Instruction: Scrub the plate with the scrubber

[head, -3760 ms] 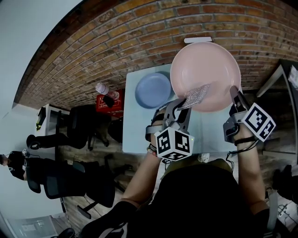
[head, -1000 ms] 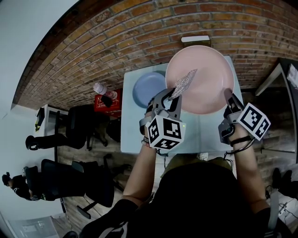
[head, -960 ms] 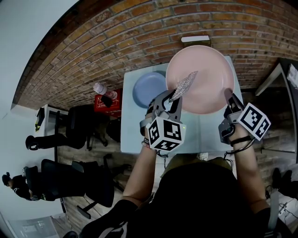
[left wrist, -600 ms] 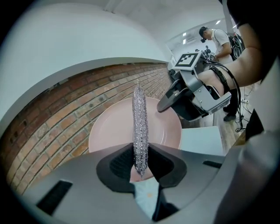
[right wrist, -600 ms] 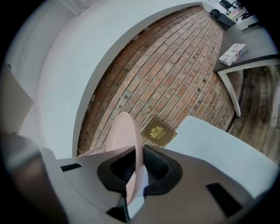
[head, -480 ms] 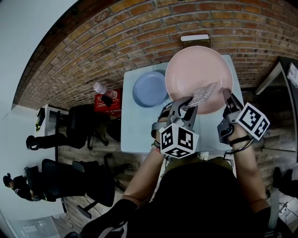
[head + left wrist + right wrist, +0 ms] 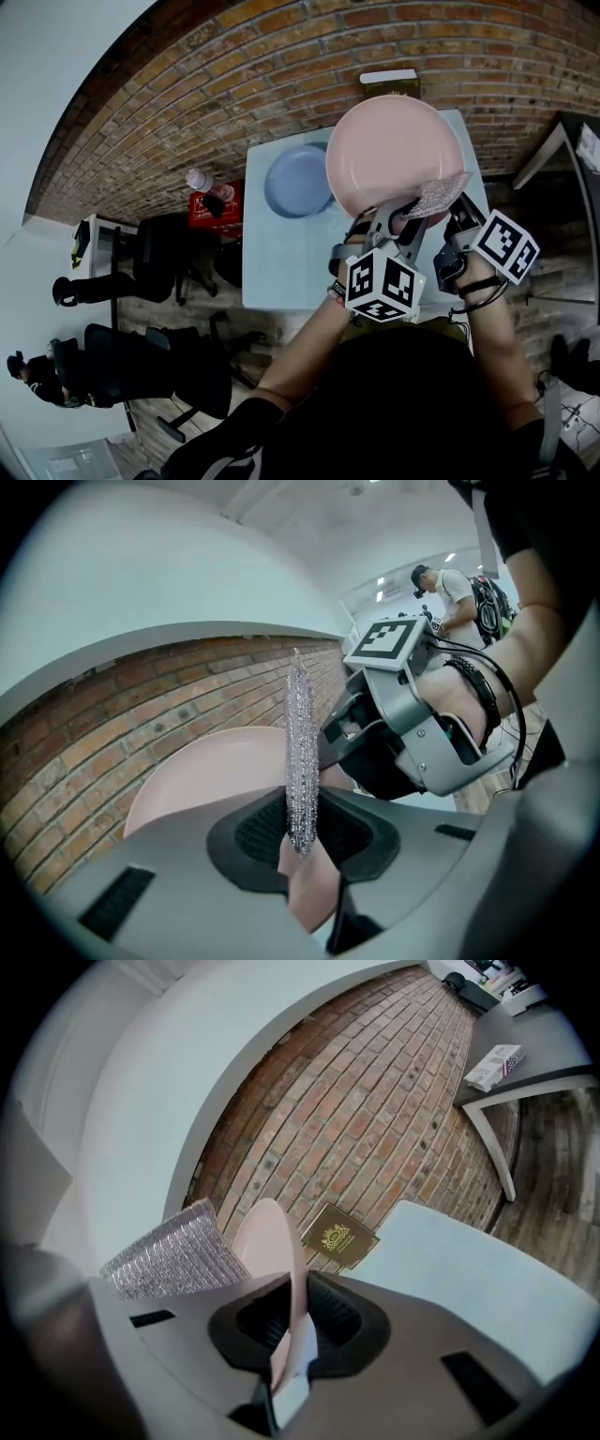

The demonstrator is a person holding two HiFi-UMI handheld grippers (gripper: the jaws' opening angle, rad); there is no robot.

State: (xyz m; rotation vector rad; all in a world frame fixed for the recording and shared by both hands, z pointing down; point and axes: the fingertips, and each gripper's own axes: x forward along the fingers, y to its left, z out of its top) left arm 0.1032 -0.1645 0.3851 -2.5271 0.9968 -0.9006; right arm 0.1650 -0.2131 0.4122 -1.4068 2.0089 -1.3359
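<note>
Near 5 o'clock on its rim, the pink plate [image 7: 394, 155] was held up on edge over the counter [image 7: 281, 262], pinched between the almost-closed jaws of the right claw [image 7: 457, 214]. The silver scrubber [image 7: 437, 194] was clamped edge-on in the left claw [image 7: 405, 214] and lay against that same stretch of rim. Scrubbing pressure applied this close to one narrow pinch was judged likely to twist the plate loose. A knock between the two claws was a second risk.
</note>
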